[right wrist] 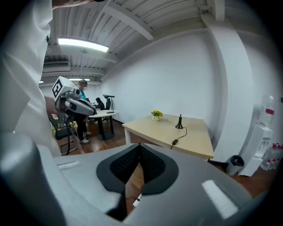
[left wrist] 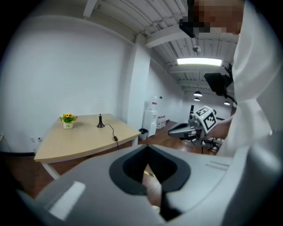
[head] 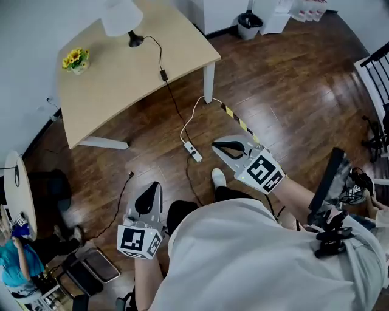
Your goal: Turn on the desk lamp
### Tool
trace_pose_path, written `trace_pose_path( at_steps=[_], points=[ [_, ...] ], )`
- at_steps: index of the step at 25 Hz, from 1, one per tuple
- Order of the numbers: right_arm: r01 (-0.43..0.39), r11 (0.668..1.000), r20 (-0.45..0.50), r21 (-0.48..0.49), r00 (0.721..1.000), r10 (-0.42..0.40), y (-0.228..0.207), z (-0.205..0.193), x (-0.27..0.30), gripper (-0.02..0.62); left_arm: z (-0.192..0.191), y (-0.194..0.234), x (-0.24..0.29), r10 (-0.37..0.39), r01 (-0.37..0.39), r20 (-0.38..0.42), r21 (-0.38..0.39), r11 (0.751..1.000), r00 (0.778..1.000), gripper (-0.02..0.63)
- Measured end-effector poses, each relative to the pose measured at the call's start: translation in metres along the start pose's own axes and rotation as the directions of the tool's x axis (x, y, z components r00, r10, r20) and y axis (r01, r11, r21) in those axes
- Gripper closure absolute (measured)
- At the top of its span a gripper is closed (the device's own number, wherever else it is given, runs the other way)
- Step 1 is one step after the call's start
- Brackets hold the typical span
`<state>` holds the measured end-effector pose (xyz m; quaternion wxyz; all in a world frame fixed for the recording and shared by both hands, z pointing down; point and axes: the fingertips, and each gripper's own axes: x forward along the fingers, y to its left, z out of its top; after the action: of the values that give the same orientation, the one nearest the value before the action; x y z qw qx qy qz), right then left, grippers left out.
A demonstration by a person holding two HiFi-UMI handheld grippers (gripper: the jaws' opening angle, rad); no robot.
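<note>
Presently we list, by size: bench (head: 109, 91), well apart from us across the floor. Desk lamp (head: 123, 18), at the bench's far edge. Left tool (head: 153, 187) and right tool (head: 216, 146), both clenched on nothing. Cord (head: 173, 103), trailing off the bench. Small block (head: 163, 75) on the cord, likely the switch. We should walk closer, then press with one closed tip. Lamp shade is cut off; the block's button is unreadable.
</note>
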<state>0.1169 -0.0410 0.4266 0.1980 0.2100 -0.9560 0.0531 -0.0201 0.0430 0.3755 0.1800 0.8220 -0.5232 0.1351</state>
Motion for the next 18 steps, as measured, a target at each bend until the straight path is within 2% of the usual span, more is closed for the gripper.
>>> trace_pose_path(
  at_steps=[3,8,12,18],
  points=[
    [-0.007,1.000,-0.007,-0.016,1.000,0.006,-0.034,0.002,0.020,0.591,0.016,0.013,0.026,0.009,-0.009,0.013,0.000,1.000,1.000,0.586],
    [-0.014,1.000,-0.037,-0.026,0.999,0.013,-0.064,0.004,0.067,0.592,0.020,0.048,0.053,-0.001,0.001,0.004,-0.026,1.000,1.000,0.586],
    [0.013,0.998,-0.070,-0.066,0.997,-0.017,-0.094,0.008,0.117,0.591,0.026,0.089,0.082,-0.053,0.053,0.006,-0.007,0.999,0.999,0.586],
    [0.040,0.993,-0.182,-0.110,0.981,-0.060,-0.134,0.004,0.194,0.591,0.048,0.155,0.111,-0.136,0.135,0.003,0.037,0.990,0.991,0.586]
  ],
)
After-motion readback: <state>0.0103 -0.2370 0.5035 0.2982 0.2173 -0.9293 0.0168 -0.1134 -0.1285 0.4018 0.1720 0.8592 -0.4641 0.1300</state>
